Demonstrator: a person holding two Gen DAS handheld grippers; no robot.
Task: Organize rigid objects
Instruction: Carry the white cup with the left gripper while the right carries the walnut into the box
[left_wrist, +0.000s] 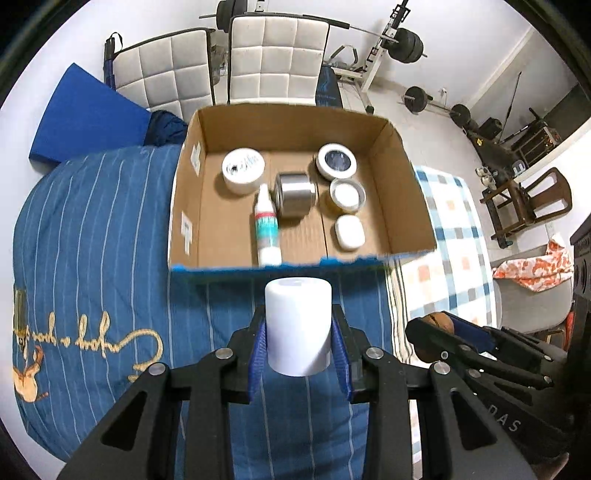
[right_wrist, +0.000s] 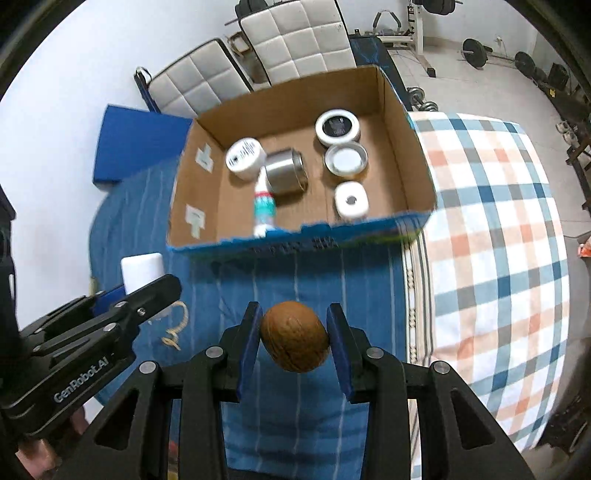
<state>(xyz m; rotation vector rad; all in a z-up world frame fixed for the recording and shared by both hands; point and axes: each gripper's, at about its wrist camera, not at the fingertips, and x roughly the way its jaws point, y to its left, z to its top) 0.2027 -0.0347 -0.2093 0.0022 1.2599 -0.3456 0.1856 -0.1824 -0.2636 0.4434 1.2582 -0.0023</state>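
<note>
Between your left gripper (left_wrist: 298, 334) fingers sits a white cylinder (left_wrist: 297, 325), clamped upright by the blue pads on both sides and held above the blue striped bedspread (left_wrist: 110, 229). Beyond it lies the open cardboard box (left_wrist: 399, 192), holding a white round jar (left_wrist: 243, 170), a small white dropper bottle (left_wrist: 266, 229) lying on its side, a steel tin (left_wrist: 294, 195) just beside it, a white-rimmed dark-topped lid (left_wrist: 337, 161), a shallow metal tin (left_wrist: 347, 195) and a small white rounded case (left_wrist: 349, 232). Your right gripper (left_wrist: 439, 328) shows at the lower right edge, closed on a brown object

From your right wrist, your right gripper (right_wrist: 295, 338) is closed on a brown walnut (right_wrist: 294, 336), both blue pads pressing its sides, over the same bedspread (right_wrist: 332, 280). The box (right_wrist: 417, 173) lies ahead with the same six items inside. To your left, the other gripper (right_wrist: 147, 291) carries the white cylinder (right_wrist: 142, 269). A checked blanket (right_wrist: 498, 240) covers the right side of the bed
</note>
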